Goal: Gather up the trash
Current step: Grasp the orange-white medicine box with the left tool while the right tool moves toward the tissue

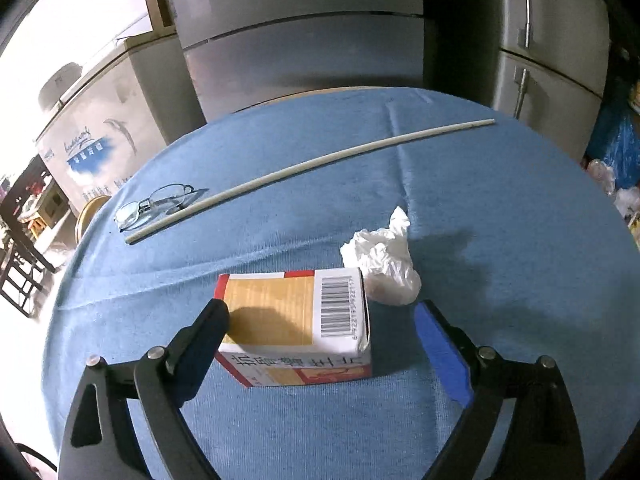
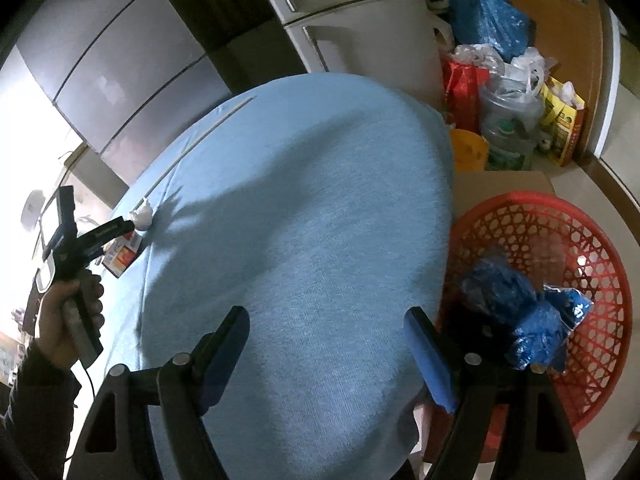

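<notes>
Left gripper (image 1: 320,332): angled steeply down over the worktop, jaws spread wide on either side of the small carton; the left finger's tip overlaps the carton's near-left corner, the right finger stands clear of it with bare cloth between. Nothing is clamped.
Left hand (image 2: 70,320): seen from the right wrist view at the far left edge of the worktop, wrapped round the gripper's handle, dark sleeve below it.
Right gripper (image 2: 326,344): tilted down at the near right side of the worktop, jaws parted and empty, with only blue cloth between them.
Small carton (image 1: 296,320): lies flat on the cloth, barcode end towards the right, printed side facing the camera.
Crumpled tissue (image 1: 384,264): white, just behind the carton's right end and touching or nearly touching it.
White rod (image 1: 304,172): long and thin, lying across the far half of the worktop, well apart from the carton.
Glasses (image 1: 156,204): beside the rod's left end, near the worktop's left edge.
Worktop (image 2: 304,200): round, covered in blue cloth; its middle and right side are bare.
Red basket (image 2: 592,256): just off the worktop's right edge and lower, holding crumpled blue plastic bags (image 2: 520,308).
Far edge: grey refrigerators (image 1: 304,40) stand close behind the worktop.
</notes>
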A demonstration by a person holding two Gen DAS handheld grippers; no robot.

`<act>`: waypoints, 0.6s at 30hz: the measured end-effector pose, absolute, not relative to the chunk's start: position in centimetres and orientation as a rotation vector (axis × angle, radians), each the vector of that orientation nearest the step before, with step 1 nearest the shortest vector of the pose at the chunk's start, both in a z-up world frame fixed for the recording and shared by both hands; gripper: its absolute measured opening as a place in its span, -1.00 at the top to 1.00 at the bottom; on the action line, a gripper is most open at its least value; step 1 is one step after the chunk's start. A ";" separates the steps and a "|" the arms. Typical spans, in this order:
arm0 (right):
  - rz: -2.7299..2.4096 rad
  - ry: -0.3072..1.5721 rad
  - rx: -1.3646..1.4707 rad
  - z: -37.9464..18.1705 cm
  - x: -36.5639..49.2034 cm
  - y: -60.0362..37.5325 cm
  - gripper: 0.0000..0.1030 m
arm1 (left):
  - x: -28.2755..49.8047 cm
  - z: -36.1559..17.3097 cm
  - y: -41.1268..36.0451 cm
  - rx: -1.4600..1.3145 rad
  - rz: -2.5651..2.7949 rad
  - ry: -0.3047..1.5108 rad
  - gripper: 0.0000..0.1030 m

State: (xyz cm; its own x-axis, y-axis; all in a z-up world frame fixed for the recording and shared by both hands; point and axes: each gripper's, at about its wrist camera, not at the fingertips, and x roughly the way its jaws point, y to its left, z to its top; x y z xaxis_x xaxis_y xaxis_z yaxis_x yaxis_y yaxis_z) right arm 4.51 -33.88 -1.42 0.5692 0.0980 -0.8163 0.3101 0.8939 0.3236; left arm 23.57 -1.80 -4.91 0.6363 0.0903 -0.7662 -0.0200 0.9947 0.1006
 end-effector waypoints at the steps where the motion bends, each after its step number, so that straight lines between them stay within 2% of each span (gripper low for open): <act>1: -0.128 0.971 0.467 -1.6 4.7 -33.7 -0.60 | 23.5 -4.6 -1.5 0.064 0.050 0.880 -0.82; 5: -0.113 0.990 0.465 -2.2 5.4 -33.1 -0.60 | 22.3 -3.0 0.8 -0.080 0.049 0.830 -0.83; 7: -0.102 1.001 0.458 -2.4 5.8 -32.6 -0.60 | 22.3 -3.0 1.4 -0.111 0.040 0.823 -0.91; 14: -0.068 1.002 0.424 -2.1 6.6 -31.2 -0.60 | 25.8 -7.2 1.3 -0.059 0.016 0.987 -0.91; 15: -0.070 1.001 0.419 -2.0 6.6 -31.2 -0.60 | 25.9 -7.7 1.3 -0.080 0.005 0.989 -0.87; 17: -0.078 1.004 0.421 -2.0 6.6 -31.5 -0.60 | 25.4 -7.5 1.9 -0.104 -0.011 0.964 -0.59; 18: -0.083 1.007 0.423 -2.2 6.6 -31.5 -0.60 | 25.0 -7.3 2.0 -0.104 -0.007 0.955 -0.59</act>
State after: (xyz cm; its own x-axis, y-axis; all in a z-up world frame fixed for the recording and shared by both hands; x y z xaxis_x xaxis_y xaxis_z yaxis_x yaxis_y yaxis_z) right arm 6.63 -31.54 -2.15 0.5389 0.1252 -0.8330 0.2601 0.9158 0.3059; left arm 25.00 2.02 -7.31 0.5782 -0.0523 -0.8142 -0.0397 0.9950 -0.0922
